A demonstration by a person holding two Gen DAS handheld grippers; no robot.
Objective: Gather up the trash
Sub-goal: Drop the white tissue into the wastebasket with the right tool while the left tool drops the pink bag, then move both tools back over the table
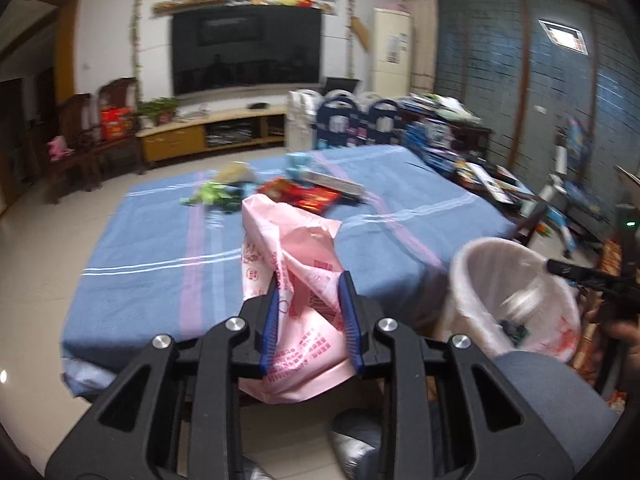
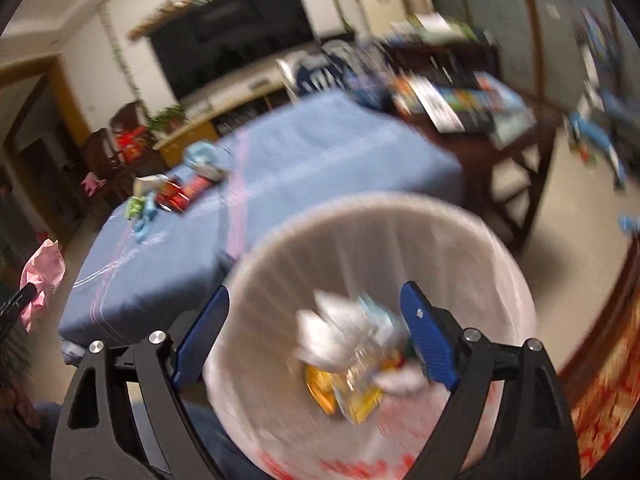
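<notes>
Gripping a crumpled pink plastic bag [image 1: 294,280], the left gripper [image 1: 310,320] has its blue pads pressed on the bag's sides, above the near edge of the blue-clothed table [image 1: 160,280]. Further back on the cloth lie more scraps w/ a red packet [image 1: 308,196]. To the right, the white-lined bin [image 2: 500,264] sits beside the table; the right gripper [image 2: 316,336] hangs over it, jaws spread wide & empty, w/ a blurred silvery wrapper [image 2: 344,336] betw. them, over the bin's mouth.
</notes>
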